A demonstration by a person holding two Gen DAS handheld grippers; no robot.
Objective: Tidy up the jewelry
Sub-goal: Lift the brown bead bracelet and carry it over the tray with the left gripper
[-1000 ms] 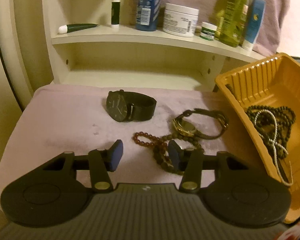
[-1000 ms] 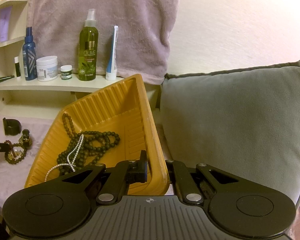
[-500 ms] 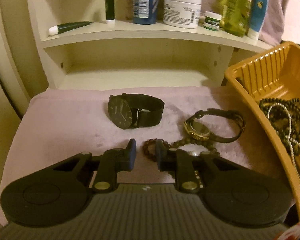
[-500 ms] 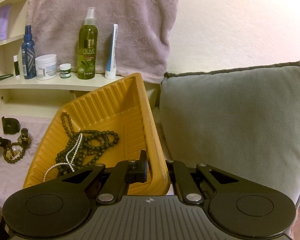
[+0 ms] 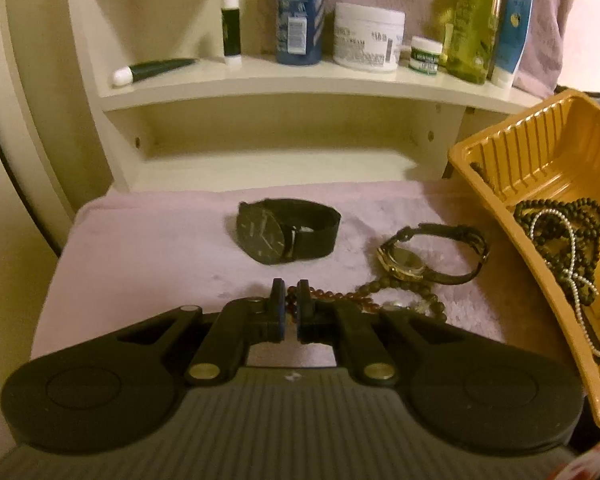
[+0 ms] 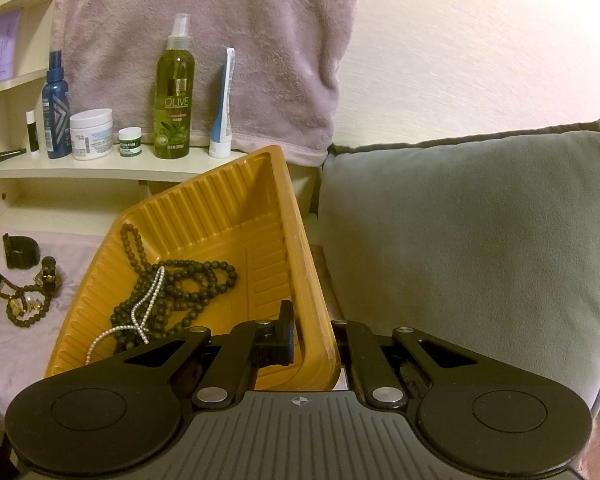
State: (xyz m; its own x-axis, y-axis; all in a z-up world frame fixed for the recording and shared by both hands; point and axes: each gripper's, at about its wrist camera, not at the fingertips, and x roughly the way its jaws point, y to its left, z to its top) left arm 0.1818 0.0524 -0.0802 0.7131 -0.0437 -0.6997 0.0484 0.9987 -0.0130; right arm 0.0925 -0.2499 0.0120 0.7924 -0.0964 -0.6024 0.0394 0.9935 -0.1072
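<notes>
My left gripper [image 5: 291, 300] is shut on a brown bead bracelet [image 5: 332, 295] that lies on the pink towel [image 5: 148, 264]. A black watch [image 5: 284, 232] and a gold-faced watch [image 5: 424, 256] lie just beyond it. My right gripper [image 6: 312, 336] is shut on the near rim of the tilted orange tray [image 6: 236, 216], also in the left wrist view [image 5: 540, 148]. Dark bead necklaces [image 6: 188, 280] and a pearl strand [image 6: 148, 300] lie inside the tray.
A cream shelf [image 5: 300, 80] behind holds a blue bottle [image 5: 300, 12], a white jar [image 5: 368, 36], a green olive spray bottle [image 6: 174, 92] and tubes. A grey cushion [image 6: 460, 232] stands right of the tray. A pink towel hangs [image 6: 204, 40] on the wall.
My left gripper has closed from open onto the brown bead bracelet and shifted left. The right gripper still holds the tray rim, nearly still.
</notes>
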